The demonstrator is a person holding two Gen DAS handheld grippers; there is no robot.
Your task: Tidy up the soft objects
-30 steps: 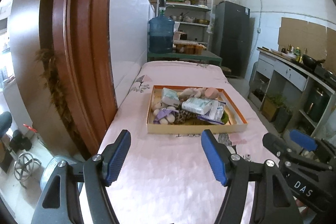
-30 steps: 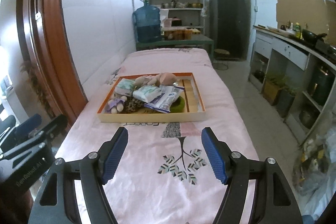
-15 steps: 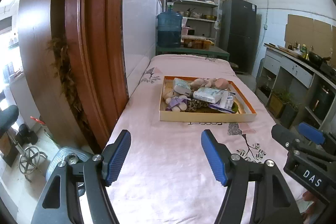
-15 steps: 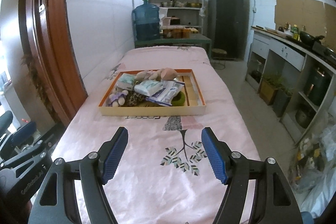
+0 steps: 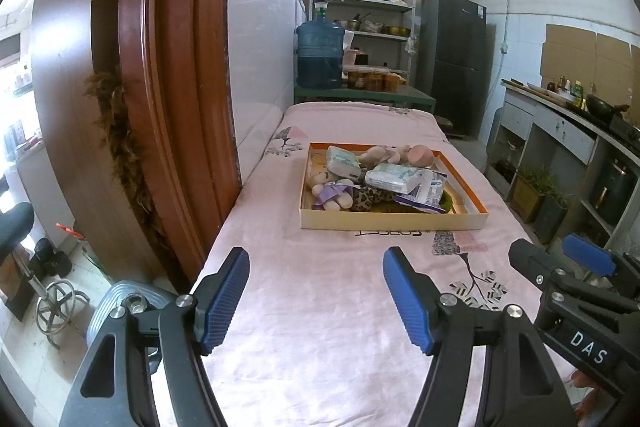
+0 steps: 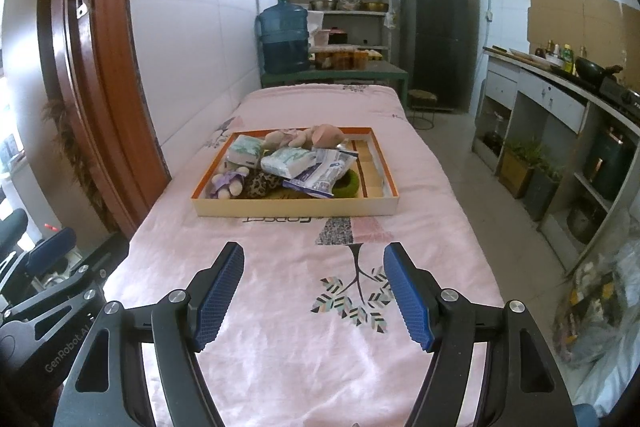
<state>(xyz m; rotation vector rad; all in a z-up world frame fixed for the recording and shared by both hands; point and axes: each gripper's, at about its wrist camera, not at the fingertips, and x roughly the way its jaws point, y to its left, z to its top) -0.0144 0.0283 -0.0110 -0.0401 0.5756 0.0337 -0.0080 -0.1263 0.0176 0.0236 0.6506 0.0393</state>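
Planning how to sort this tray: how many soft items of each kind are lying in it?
Tissue packs: 2
Plastic pouch: 1
Plush toys: 2
Leopard-print piece: 1
Green round item: 1
Total: 7 visible

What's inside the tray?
The tray holds tissue packs, a plush bear, a leopard-print piece and a green ring; anything beneath them is hidden.

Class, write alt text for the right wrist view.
An open right tool hovers over a pink cloth, aimed at a tray piled with plush toys and soft packets. A kitchen lies behind.
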